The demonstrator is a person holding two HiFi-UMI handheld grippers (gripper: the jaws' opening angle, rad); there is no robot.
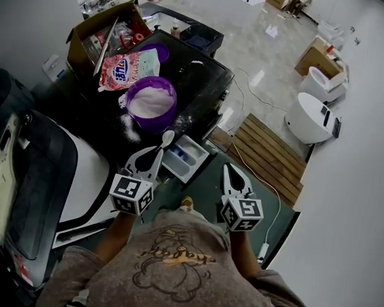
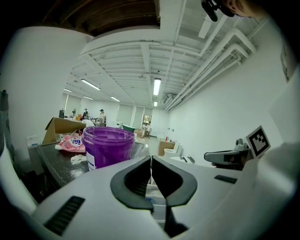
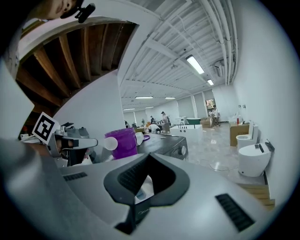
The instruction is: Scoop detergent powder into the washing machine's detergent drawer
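Washer top [image 1: 206, 79] carries powder tub [image 1: 151, 103]. Left gripper [image 1: 157, 153] fingers pinch scoop [image 1: 167, 139] near open drawer [image 1: 186, 158]; right gripper [image 1: 229, 167] fingers closed, empty.

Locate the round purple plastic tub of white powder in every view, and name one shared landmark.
Head view: round purple plastic tub, upper centre-left, on the dark washer top.
Left gripper view: tub left of centre, above the jaws.
Right gripper view: tub left of centre, behind the white scoop.
Shared landmark: the dark washer top beneath it.
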